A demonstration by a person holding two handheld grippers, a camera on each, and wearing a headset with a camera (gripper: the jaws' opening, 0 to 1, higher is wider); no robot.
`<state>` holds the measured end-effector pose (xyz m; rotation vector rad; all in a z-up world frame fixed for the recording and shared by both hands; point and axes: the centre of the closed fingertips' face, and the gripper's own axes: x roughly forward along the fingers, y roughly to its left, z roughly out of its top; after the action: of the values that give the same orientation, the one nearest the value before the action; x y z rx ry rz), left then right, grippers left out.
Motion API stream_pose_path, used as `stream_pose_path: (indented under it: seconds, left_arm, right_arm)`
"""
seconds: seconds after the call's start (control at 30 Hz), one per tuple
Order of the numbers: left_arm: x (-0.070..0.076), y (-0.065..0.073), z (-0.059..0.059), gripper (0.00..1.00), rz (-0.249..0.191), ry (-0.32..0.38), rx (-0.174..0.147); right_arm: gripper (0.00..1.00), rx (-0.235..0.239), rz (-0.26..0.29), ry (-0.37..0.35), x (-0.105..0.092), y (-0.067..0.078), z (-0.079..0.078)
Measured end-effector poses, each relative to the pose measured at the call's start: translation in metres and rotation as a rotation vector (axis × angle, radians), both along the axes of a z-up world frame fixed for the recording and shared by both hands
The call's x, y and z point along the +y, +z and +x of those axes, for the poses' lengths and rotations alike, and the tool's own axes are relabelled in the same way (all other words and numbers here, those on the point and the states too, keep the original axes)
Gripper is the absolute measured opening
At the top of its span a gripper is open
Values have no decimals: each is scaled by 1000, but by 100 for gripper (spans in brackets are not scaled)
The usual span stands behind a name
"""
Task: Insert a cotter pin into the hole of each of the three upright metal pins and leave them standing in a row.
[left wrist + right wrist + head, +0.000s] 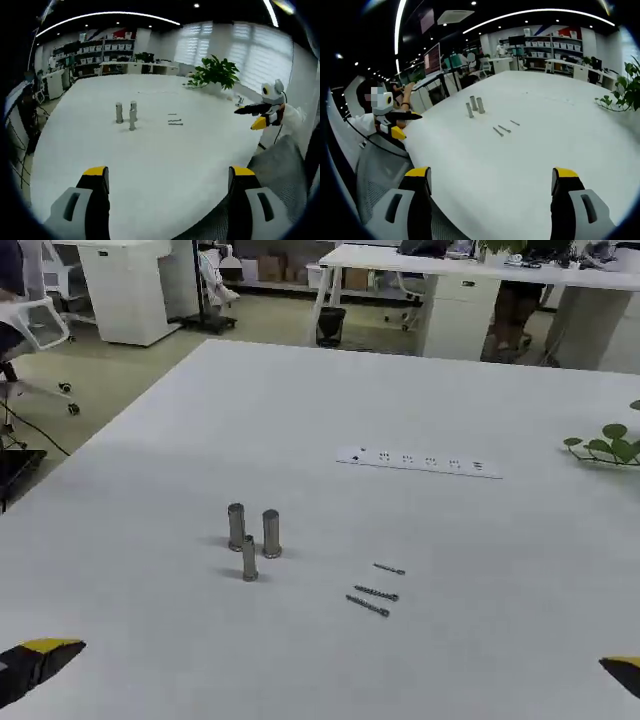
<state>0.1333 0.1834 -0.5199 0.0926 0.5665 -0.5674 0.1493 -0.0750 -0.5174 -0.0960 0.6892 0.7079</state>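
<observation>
Holding left hand-held gripper (170,172) and right hand-held gripper (492,172) wide and empty at the white worktop's (450,540) six o'clock edge, with thin steel cotter pins (375,590) at four o'clock of three upright grey metal pins (250,540).

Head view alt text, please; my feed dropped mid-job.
Three metal pins stand upright in a cluster on a white table, with three cotter pins lying loose to their right, none inserted. The left gripper and right gripper peek in at the bottom corners; a power strip lies farther back.
</observation>
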Motion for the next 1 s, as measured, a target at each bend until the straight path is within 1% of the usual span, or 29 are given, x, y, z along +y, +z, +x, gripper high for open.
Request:
stream_pose_path:
  seconds: [0.07,0.13,0.17,0.23,0.33,0.4,0.47,0.53,0.67,0.7,0.77,0.8,0.87,0.93,1.0]
  left_arm:
    - [0,-2,-1,93,35,-20,0]
    - [0,-4,-1,95,34,-25,-3]
    - [-1,-4,-2,95,28,-30,-2]
    - [-6,-5,-3,99,-20,-34,8]
    - [-10,-4,-5,99,-48,-48,-8]
    - [-12,-3,-3,99,-54,-49,-22]
    - [-13,-3,-2,99,-59,-48,-28]
    - [-15,-3,-3,99,-72,-56,-20]
    - [-18,-3,-2,99,-82,-70,-24]
    - [-21,-1,-3,99,-96,-84,-30]
    - [-22,-1,-2,99,-106,-81,-32]
    - [-22,-1,-2,99,-106,-82,-33]
    - [-22,-2,-1,99,-107,-80,-21]
    - [-22,-2,0,99,-113,-78,-27]
    - [-21,-2,0,99,-107,-84,-25]
  right_arm:
    - [98,-1,-6,0,0,0,1]
    - [98,-3,-7,3,2,0,0]
    - [98,-3,-6,3,2,0,0]
    - [98,-2,-5,4,3,0,0]
    - [98,0,-4,4,4,-1,0]
    - [98,1,-4,4,5,-1,-1]
    - [98,1,-7,5,5,-1,-1]
    - [98,-1,-9,7,5,0,-1]
    - [98,-6,1,-1,6,2,0]
    - [98,-7,1,-3,5,2,0]
    - [98,-7,0,-4,5,2,0]
    - [98,-8,-1,-5,5,2,0]
    - [98,-8,-4,-8,5,1,0]
    - [98,-5,-3,-12,4,0,0]
    - [98,-5,-2,-14,4,0,0]
